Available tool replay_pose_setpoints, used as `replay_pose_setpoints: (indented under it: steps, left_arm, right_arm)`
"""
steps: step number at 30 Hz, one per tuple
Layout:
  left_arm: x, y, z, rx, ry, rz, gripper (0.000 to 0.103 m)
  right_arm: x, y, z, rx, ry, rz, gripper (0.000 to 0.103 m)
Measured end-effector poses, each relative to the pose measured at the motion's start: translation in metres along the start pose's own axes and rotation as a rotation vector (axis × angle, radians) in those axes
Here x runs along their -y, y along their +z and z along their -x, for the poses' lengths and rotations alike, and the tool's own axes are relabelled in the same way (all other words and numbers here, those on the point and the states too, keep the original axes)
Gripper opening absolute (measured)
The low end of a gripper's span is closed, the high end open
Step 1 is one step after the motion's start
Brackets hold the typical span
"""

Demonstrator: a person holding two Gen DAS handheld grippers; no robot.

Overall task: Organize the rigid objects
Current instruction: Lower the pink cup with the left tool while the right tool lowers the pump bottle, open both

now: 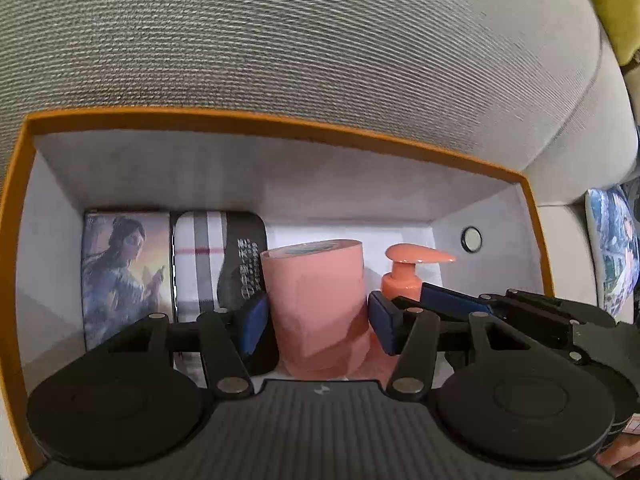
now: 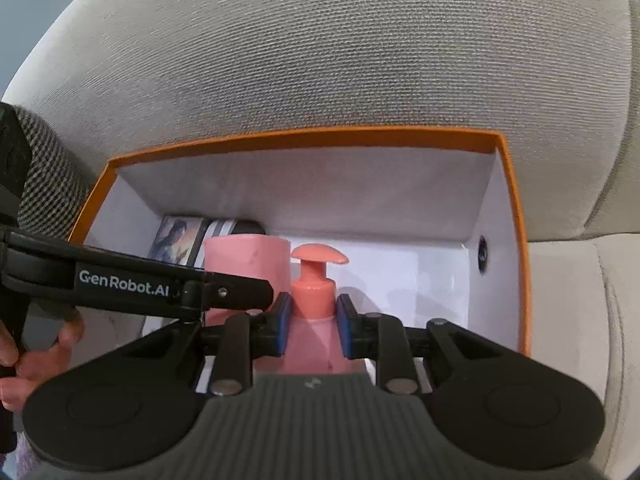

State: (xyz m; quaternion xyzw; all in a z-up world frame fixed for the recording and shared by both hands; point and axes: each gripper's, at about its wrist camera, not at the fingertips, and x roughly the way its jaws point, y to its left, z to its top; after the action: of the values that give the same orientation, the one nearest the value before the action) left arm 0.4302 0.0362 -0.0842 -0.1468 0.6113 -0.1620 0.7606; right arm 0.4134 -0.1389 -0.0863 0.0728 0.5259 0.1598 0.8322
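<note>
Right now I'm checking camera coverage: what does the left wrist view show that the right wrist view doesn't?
Left only: yellow fabric top right, a printed item outside the box.
Right only: a hand, the left gripper's lettered arm.
Both: orange-rimmed box, pink cylinder in the left gripper, pump bottle in the right gripper, picture card.

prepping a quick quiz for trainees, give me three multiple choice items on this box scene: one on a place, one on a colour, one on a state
1. Where does the picture card stand in the box?
A. far left corner
B. far right corner
C. outside it

2. What colour is the box rim?
A. blue
B. orange
C. green

3. What is the right gripper doing?
A. hanging open and empty
B. shut on the pump bottle
C. shut on the pink cylinder

Answers: 1 A, it leans at the back wall's left end. 2 B, an orange edge runs all round. 3 B, its blue pads press the bottle below the pump.
</note>
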Motion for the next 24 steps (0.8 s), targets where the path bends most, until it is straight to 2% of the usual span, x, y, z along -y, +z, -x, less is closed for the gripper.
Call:
replay_pose_setpoints:
  steps: [4, 7, 12, 18, 20, 24]
  left_arm:
    - [-0.007, 0.006, -0.006, -0.020, -0.029, 0.014, 0.065]
    - [-0.009, 0.006, -0.006, -0.010, -0.034, 0.014, 0.067]
    - [-0.007, -0.005, 0.008, 0.013, -0.043, -0.034, 0.068]
    - [-0.002, -0.017, 0.021, 0.020, -0.001, -0.147, 0.064]
    - [-0.001, -0.019, 0.021, 0.020, 0.006, -0.157, 0.061]
    - [0.006, -0.022, 0.015, 0.019, -0.007, -0.148, 0.056]
  right_arm:
    - [0.002, 0.003, -0.009, 0.011, -0.016, -0.004, 0.023]
    - [0.001, 0.005, -0.011, 0.019, -0.010, 0.010, 0.026]
    - [-0.003, 0.003, -0.005, 0.019, 0.004, 0.092, 0.029]
    - [-0.007, -0.006, 0.003, -0.049, 0.020, 0.221, 0.041]
    - [-0.012, -0.008, -0.001, -0.083, 0.022, 0.272, 0.048]
    - [-0.023, -0.009, -0.016, -0.138, 0.020, 0.368, 0.055]
